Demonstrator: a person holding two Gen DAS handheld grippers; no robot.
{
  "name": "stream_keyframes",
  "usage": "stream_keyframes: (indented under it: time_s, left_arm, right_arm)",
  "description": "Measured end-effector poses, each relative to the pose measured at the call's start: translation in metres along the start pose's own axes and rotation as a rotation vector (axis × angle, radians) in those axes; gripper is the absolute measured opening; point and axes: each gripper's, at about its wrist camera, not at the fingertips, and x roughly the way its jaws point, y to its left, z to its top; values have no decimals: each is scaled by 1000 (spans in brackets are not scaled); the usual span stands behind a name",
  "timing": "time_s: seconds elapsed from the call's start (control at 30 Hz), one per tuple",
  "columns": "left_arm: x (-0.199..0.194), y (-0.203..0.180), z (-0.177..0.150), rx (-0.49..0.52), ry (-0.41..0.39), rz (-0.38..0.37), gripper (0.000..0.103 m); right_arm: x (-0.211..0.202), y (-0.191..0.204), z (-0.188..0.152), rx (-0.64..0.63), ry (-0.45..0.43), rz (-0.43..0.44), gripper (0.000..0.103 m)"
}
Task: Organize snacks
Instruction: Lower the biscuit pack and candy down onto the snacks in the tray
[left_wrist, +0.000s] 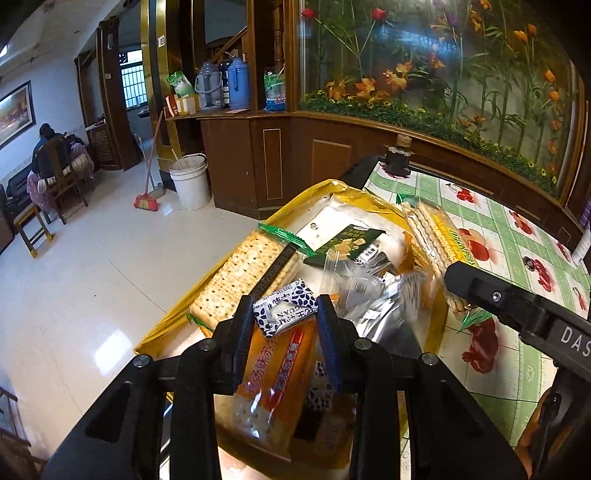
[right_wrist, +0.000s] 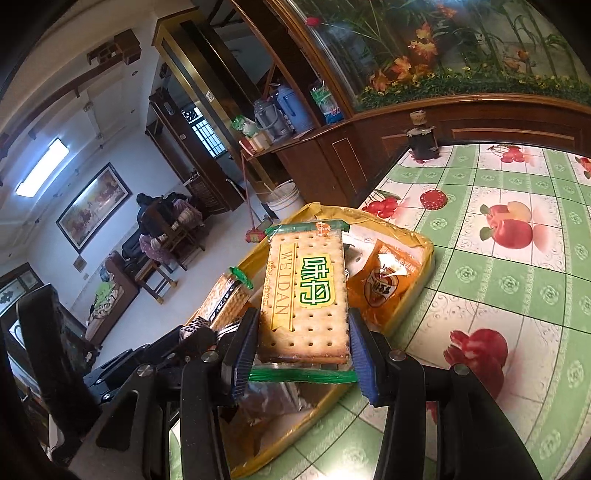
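A yellow tray (left_wrist: 162, 325) full of snack packets sits at the table's left edge. Over it my left gripper (left_wrist: 286, 314) is shut on a small white-and-blue wrapped snack (left_wrist: 284, 310). Below it lie an orange cracker packet (left_wrist: 280, 373) and a large cracker pack (left_wrist: 240, 273). My right gripper (right_wrist: 303, 349) is shut on a WEIDAN cracker pack (right_wrist: 304, 291) with green ends, held above the yellow tray (right_wrist: 424, 266). That same cracker pack (left_wrist: 436, 240) and one right finger (left_wrist: 491, 295) show at the right of the left wrist view.
The table wears a green-and-white fruit-print cloth (right_wrist: 498, 295). A small dark bottle (right_wrist: 421, 138) stands at its far edge by a wooden cabinet with a flower panel. Beyond the table's left edge lies tiled floor with a white bucket (left_wrist: 188, 181) and a broom. A person sits far left.
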Motion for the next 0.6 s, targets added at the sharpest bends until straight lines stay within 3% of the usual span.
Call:
stream_keyframes:
  time_s: [0.3,0.6]
  left_arm:
    - [20,-1,-2,11,37,6,32]
    - [19,-6,-3,33,24,12,32]
  right_arm:
    - [27,-14,6,18,22,-8,48]
    - [42,-21,13,22,25,-24,48]
